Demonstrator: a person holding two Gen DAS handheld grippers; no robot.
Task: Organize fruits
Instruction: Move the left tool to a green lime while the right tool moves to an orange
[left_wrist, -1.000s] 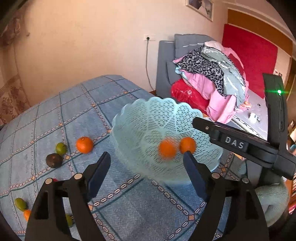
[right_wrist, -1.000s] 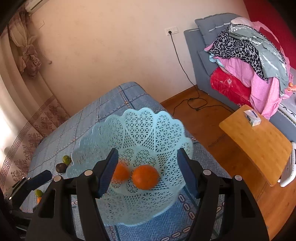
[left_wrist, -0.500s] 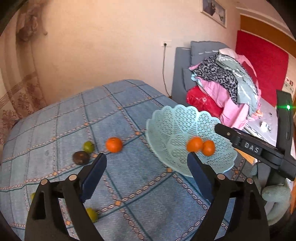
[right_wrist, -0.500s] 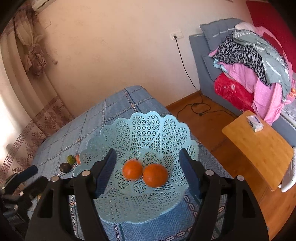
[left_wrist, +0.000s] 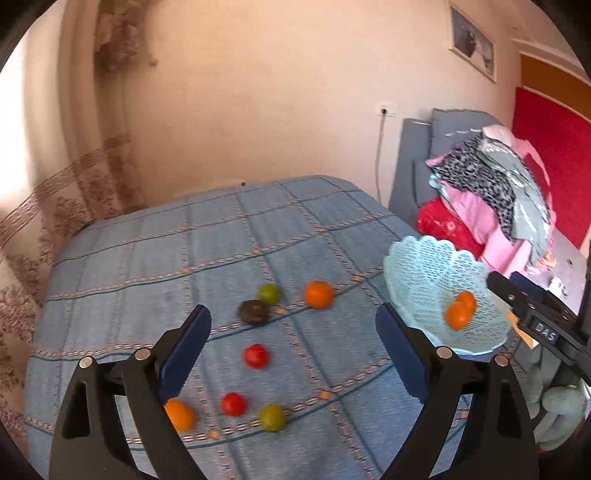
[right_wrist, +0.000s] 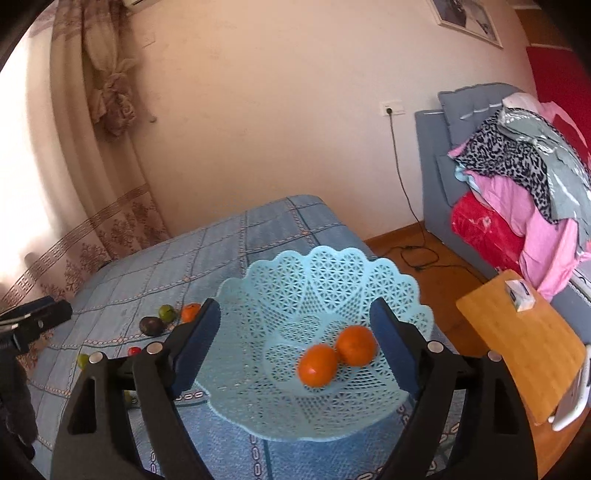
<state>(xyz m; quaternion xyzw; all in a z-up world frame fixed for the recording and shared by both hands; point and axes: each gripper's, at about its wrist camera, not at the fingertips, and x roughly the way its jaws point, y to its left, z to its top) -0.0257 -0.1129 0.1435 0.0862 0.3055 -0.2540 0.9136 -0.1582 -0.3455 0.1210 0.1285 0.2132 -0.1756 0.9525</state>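
Just changed: the left gripper (left_wrist: 291, 332) is swinging away from the basket (left_wrist: 424, 273), which a second ago was filling its view, and is now facing the loose fruit on the bed (left_wrist: 147, 243); its jaws have spread a little wider.
Right side: the right gripper (right_wrist: 295, 332) is opening its jaws over the basket (right_wrist: 325, 280), nothing between the pads, with two oranges (right_wrist: 336, 356) resting side by side in the bowl below.
Meaning for the task: two fruits are looking delivered, and the left side is probably lining up the next pick; that is a judgement, not a certainty.
Left jaws: standing wide and empty, hovering above the bedcover.
Nearest fruit: a red fruit (left_wrist: 255, 356) is lying between the two jaws in the view, but farther ahead on the cover and untouched.
Others: a second red one (left_wrist: 233, 403), a green one (left_wrist: 272, 417) and an orange (left_wrist: 180, 415) partly hidden behind the left jaw are sitting nearer the camera.
Farther out: a dark fruit (left_wrist: 254, 312), a green fruit (left_wrist: 269, 293) and another orange (left_wrist: 319, 294) are clustering beyond the jaw tips.
Basket: sitting at the bed's right edge, well apart from the left jaws.
Remaining: seven pieces are waiting on the bed.
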